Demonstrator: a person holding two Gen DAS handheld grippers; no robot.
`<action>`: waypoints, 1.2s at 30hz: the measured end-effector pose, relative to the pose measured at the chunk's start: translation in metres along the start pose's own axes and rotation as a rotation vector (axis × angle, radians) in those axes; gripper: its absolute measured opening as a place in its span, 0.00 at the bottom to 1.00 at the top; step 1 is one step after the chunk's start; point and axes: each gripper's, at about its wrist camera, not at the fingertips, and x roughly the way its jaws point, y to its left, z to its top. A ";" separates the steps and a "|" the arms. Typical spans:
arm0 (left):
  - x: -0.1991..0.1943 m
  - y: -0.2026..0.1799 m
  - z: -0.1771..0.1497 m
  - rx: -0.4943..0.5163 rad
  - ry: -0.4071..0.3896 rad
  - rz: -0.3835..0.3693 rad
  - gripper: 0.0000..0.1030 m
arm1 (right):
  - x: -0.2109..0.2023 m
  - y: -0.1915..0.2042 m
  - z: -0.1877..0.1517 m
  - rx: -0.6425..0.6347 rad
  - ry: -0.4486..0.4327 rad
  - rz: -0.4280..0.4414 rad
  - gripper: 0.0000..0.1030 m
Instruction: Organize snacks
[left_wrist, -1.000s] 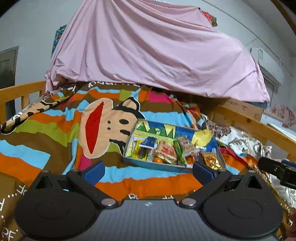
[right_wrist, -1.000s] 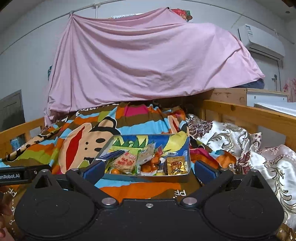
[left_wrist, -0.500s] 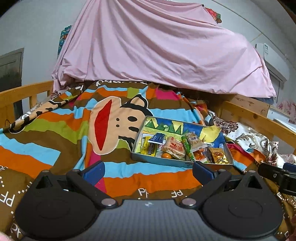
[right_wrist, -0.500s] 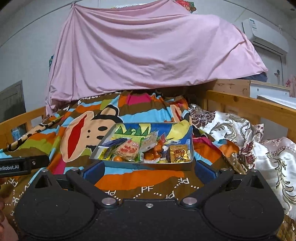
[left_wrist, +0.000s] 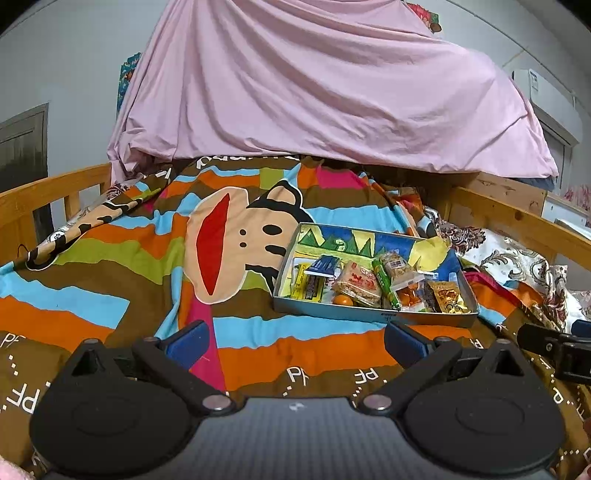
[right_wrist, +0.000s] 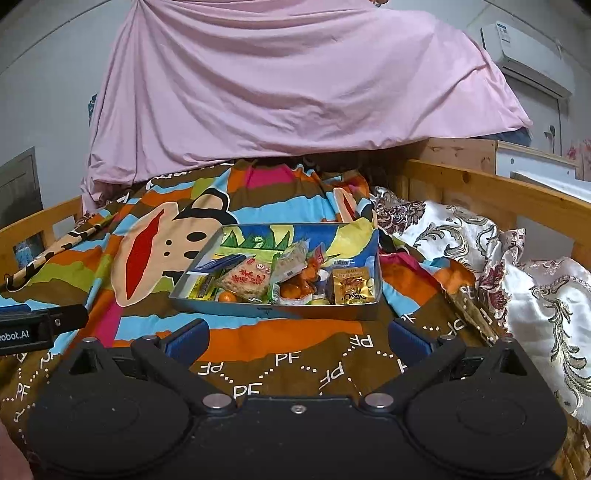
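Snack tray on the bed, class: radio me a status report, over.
Left gripper open, empty. Right gripper open, empty. Snack tray full, on striped blanket, ahead of both. Nothing between, over.

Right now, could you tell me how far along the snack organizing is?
Barely started, it seems. Done: nothing visibly sorted; the packets lie jumbled in the tray on the blanket. In hand: nothing; the left gripper and right gripper are open and empty, short of the tray. Left: all the sorting.
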 end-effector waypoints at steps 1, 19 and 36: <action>0.000 0.000 0.000 0.003 0.001 0.002 1.00 | 0.000 0.000 0.000 -0.002 0.002 0.000 1.00; 0.007 -0.002 -0.004 0.027 0.066 0.049 1.00 | 0.006 0.002 -0.002 -0.023 0.039 0.001 1.00; 0.008 -0.003 -0.006 0.040 0.087 0.062 1.00 | 0.010 0.002 -0.004 -0.023 0.071 0.001 1.00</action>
